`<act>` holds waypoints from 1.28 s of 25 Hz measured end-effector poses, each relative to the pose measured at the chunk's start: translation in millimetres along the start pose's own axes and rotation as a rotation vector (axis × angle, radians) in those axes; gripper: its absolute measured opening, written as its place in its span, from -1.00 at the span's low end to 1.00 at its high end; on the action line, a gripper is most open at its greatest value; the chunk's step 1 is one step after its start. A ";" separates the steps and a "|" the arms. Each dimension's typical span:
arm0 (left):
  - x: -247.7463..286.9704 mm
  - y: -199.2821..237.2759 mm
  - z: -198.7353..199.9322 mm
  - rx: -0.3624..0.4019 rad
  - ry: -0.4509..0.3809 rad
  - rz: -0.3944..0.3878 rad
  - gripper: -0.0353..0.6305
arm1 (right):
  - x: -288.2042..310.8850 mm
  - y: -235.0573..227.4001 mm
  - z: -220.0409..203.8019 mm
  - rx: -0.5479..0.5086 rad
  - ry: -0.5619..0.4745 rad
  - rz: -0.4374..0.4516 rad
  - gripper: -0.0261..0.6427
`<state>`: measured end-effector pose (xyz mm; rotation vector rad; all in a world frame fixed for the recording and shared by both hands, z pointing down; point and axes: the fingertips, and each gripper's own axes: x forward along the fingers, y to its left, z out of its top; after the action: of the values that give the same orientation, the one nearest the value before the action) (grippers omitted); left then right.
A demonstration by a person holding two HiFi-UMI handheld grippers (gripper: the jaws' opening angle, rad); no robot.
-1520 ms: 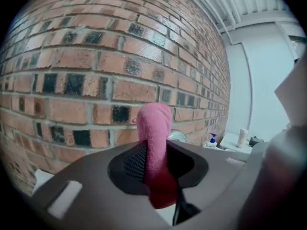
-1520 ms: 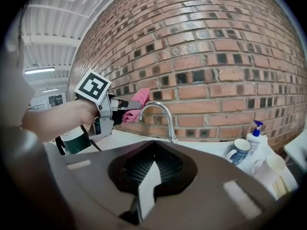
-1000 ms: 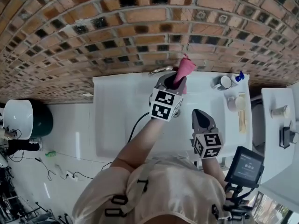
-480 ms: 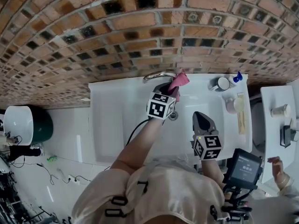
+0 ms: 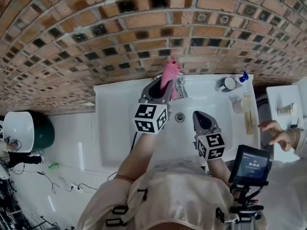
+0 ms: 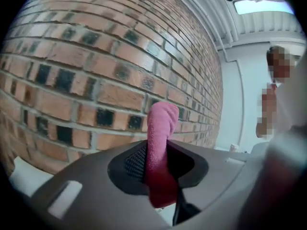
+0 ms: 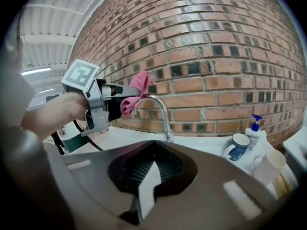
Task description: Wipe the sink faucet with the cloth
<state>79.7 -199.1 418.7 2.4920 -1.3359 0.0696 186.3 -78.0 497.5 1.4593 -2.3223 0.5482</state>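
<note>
Brick-backed sink [image 5: 112, 128]: L gripper [image 5: 160, 87] clamps cloth [image 5: 169, 73] at faucet [image 7: 165, 121], 12 o'clock; R gripper [image 5: 199, 118] jaws together, idle. Prob. mid-wipe; next rub along spout.

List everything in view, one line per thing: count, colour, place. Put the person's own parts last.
brick wall: 1, red-brown, behind the sink
sink: 1, white, below the wall
faucet: 1, chrome, arched, at the sink's back edge
cloth: 1, pink, by the faucet's arch
mug: 1, blue and white, right of the faucet
spray bottle: 1, white with blue top, behind the mug
cup: 1, white, near the mug
round container: 1, dark green, far left
screen: 1, black, lower right
another person's hand: 1, right edge
left gripper: 1, grey, jaws shut on the cloth
right gripper: 1, grey, over the sink, jaws together, empty
</note>
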 end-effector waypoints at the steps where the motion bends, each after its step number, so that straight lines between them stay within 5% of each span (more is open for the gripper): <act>1: -7.5 13.2 0.7 -0.020 -0.010 0.033 -0.61 | 0.8 5.1 1.5 -0.007 -0.001 0.008 -0.96; 7: -34.6 76.5 -31.4 -0.120 0.036 0.171 -0.61 | 1.4 24.2 4.5 -0.031 -0.005 0.023 -0.96; 12: -22.0 77.4 -48.8 -0.150 0.096 0.141 -0.61 | -2.0 28.3 2.6 -0.034 0.001 0.011 -0.96; 21: -10.7 46.9 -8.9 0.000 0.030 0.119 -0.62 | -4.6 19.5 2.1 -0.026 0.006 -0.006 -0.96; 32: 29.8 -18.3 12.1 0.134 0.005 0.004 -0.62 | 2.6 8.4 1.2 -0.008 0.010 0.020 -0.96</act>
<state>110.2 -217.2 408.3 2.5971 -1.3758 0.1709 177.5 -77.2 496.5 1.4283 -2.3306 0.5497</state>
